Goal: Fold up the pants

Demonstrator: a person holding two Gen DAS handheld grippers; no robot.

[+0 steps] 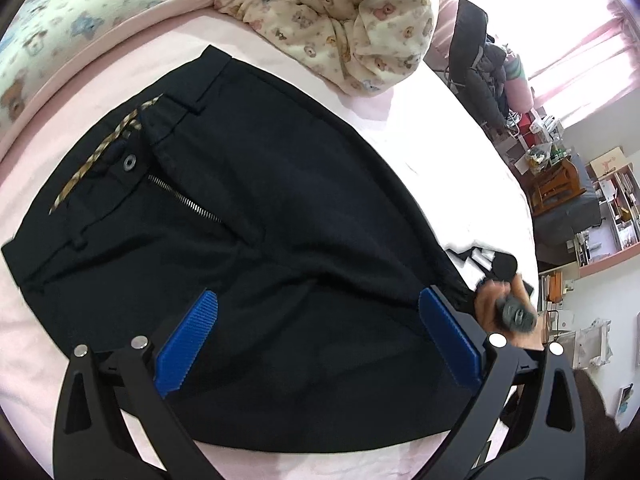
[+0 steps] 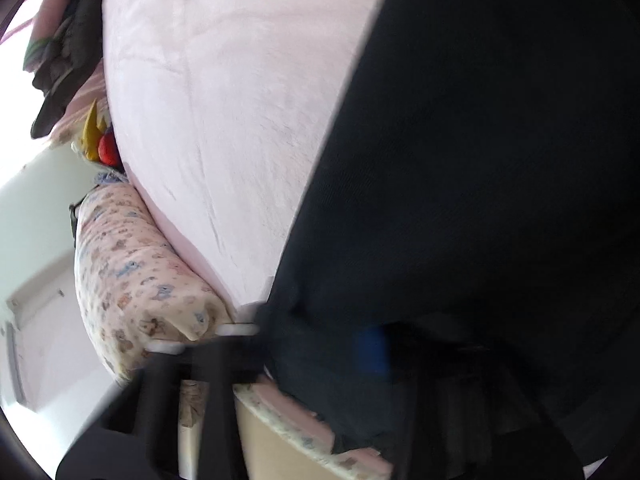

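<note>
Dark pants [image 1: 248, 240] lie flat on pink bed [image 1: 440, 128]; left gripper [image 1: 316, 344] released above them, right gripper [image 2: 372, 352] clenched on pants fabric.

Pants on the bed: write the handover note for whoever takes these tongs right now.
Left tongs: open, hovering over the crotch area of the pants, gripping nothing.
Right tongs: shut on the pants' dark fabric near the bed's edge; the view is blurred, so which part is pinched is unclear.
Pants: spread flat on the pink bed sheet, front up, fly unzipped, waistband toward the bear-print quilt.
Done: pants laid out, right grip taken.
Left: no fold is visible yet; probably grip with the left tongs, then fold.
</note>
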